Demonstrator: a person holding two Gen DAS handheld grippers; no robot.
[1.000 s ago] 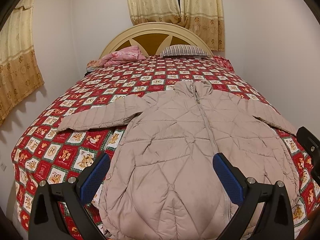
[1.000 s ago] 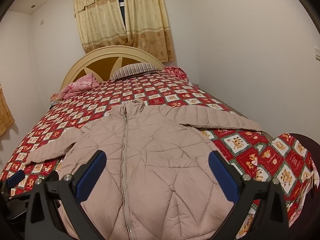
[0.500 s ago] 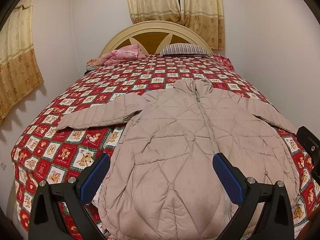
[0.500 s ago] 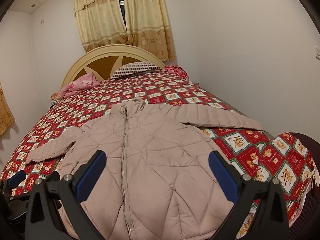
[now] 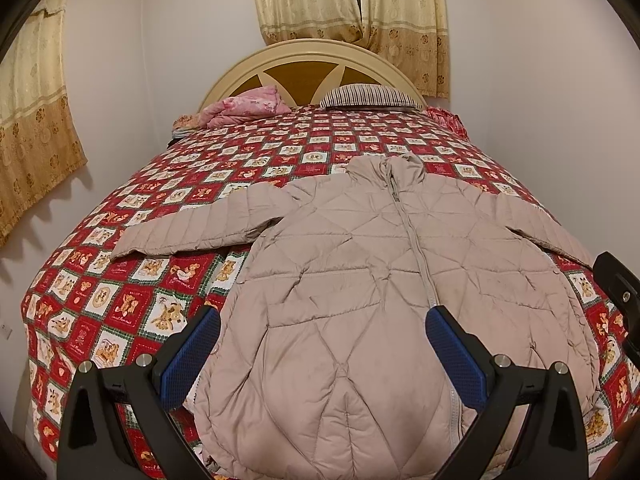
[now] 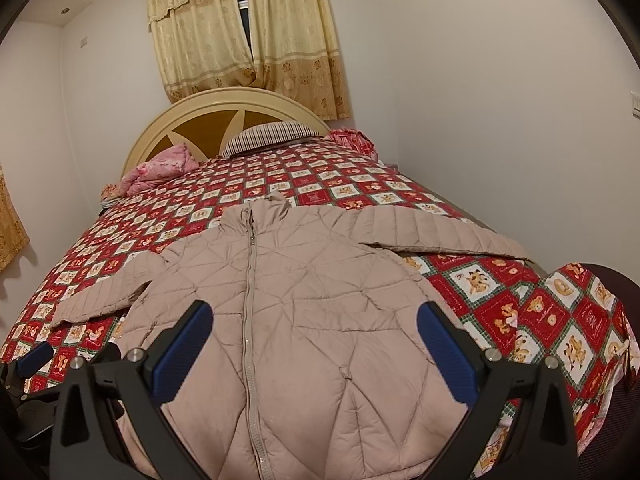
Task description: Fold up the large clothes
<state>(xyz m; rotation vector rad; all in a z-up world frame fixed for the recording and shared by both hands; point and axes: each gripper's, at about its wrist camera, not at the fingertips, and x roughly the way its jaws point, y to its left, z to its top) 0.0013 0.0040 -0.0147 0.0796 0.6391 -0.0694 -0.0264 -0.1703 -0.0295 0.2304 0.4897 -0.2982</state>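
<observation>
A beige quilted jacket (image 5: 360, 280) lies flat and zipped on the bed, collar toward the headboard, hem at the near edge. Its left sleeve (image 5: 192, 228) is spread out to the side, and so is its right sleeve (image 6: 440, 232). My left gripper (image 5: 320, 320) hovers open above the hem on the jacket's left half, holding nothing. Over the lower middle of the jacket (image 6: 304, 300), my right gripper (image 6: 314, 312) is also open and empty. Each gripper shows at the edge of the other's view: the right gripper (image 5: 616, 292) and the left gripper (image 6: 34, 356).
The bed is covered by a red patchwork quilt (image 5: 160, 280). A pink blanket (image 5: 244, 108) and a striped pillow (image 5: 368, 94) lie by the cream headboard (image 5: 308, 56). A white wall runs close along the bed's right side. Curtains (image 6: 248, 24) hang behind the headboard.
Both views have drifted very slightly. The jacket lies as before and both grippers stay open.
</observation>
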